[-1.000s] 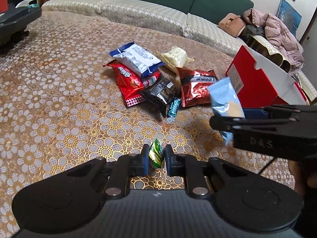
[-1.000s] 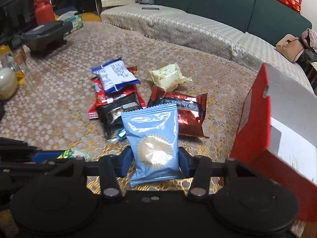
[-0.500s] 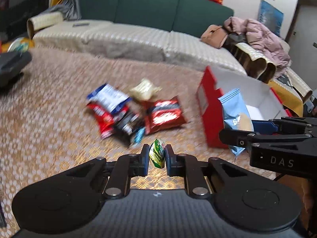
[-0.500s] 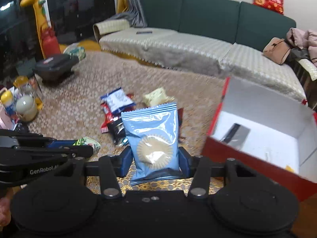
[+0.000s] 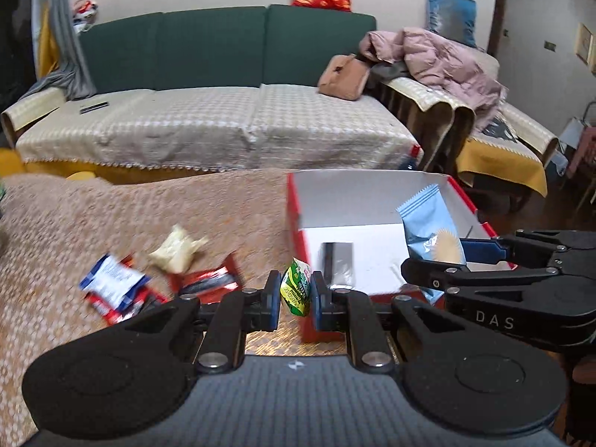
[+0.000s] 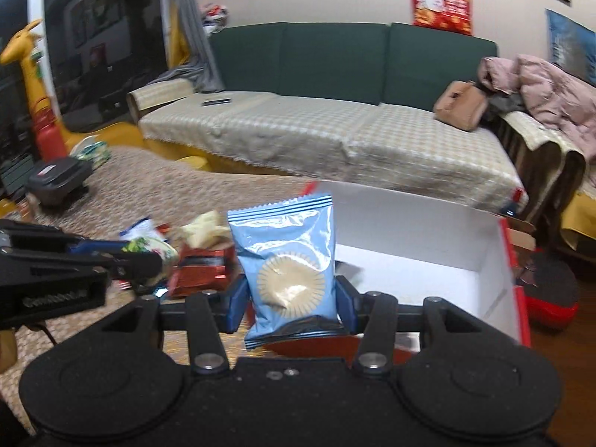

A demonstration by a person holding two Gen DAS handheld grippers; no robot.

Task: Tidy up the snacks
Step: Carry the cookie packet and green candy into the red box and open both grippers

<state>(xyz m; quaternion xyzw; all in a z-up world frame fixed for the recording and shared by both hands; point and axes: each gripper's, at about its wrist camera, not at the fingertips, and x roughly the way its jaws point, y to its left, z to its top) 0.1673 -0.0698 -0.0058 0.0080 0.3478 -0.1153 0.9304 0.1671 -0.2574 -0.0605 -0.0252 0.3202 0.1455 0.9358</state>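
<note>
My left gripper (image 5: 295, 292) is shut on a small green snack packet (image 5: 296, 286), held in the air by the near left corner of the red box (image 5: 298, 223). My right gripper (image 6: 291, 298) is shut on a light blue biscuit packet (image 6: 288, 260) and hovers over the box's near wall (image 6: 372, 346); the left wrist view shows this packet (image 5: 428, 223) above the white inside of the box. A dark flat item (image 5: 337, 260) lies on the box floor. Several snack packets (image 5: 119, 287) lie in a pile on the patterned table (image 5: 111, 216), left of the box.
A green sofa with a beige cover (image 5: 208, 134) runs behind the table. A tan bag (image 5: 344, 76) and a pink jacket (image 5: 439, 59) lie at its right end. A black case (image 6: 57, 178) sits at the table's far left.
Both grippers have risen and swung right from the snack pile toward the red box, each keeping its packet. The box's white inside has come into view.
</note>
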